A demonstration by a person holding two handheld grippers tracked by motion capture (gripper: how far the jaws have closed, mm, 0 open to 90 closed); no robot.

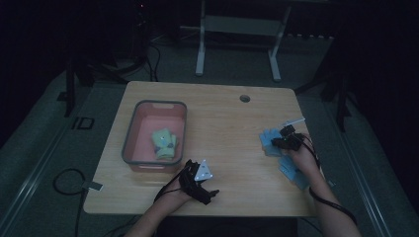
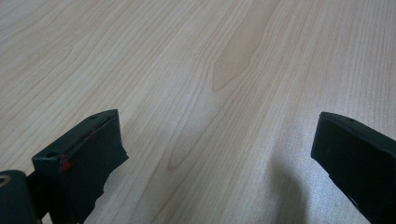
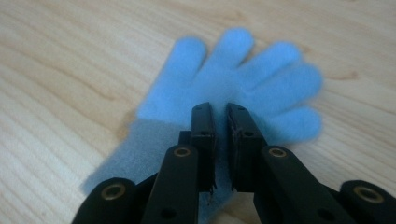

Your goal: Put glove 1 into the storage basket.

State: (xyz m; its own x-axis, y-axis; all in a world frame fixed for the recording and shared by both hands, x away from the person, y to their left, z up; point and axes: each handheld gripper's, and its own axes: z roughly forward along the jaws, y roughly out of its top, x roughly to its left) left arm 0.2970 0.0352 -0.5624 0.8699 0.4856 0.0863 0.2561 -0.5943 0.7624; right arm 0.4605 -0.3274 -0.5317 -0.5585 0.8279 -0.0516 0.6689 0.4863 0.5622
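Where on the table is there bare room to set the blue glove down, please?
The widest free patch is the bare wood of the table between the pink bin and the blue glove, reaching back to the round hole. The right edge is crowded: the right gripper, a second blue glove. The bin already holds green gloves.

no readable text or labels anywhere.

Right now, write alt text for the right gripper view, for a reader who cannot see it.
Black tongs, nearly closed, pinch a fold of a light blue knit glove that lies flat on a pale wooden table. The glove's five fingers spread away from the camera.
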